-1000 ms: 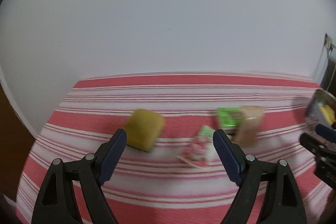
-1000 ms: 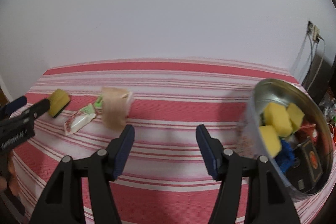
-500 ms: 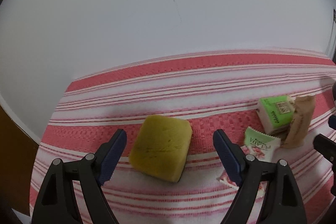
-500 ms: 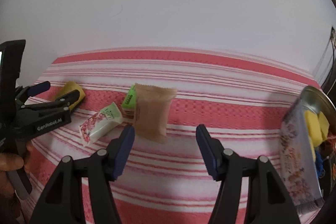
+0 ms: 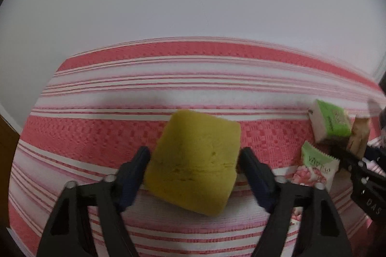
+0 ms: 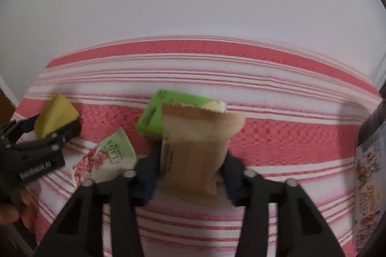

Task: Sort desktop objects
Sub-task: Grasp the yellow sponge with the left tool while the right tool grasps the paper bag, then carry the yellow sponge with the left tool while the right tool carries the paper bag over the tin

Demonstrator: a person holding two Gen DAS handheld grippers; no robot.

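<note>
Now left gripper (image 5: pixel 194 167) on sponge (image 5: pixel 195 165), right gripper (image 6: pixel 190 170) on packet (image 6: pixel 195 148)

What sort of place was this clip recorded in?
Probably a home tabletop against a plain white wall: a red-and-white striped tablecloth holds household odds and ends, such as a yellow sponge and snack packets.

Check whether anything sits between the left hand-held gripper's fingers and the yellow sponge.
Nothing visible does. The left hand-held gripper has been closing, and the yellow sponge lies directly between its fingers, on the striped cloth.
</note>
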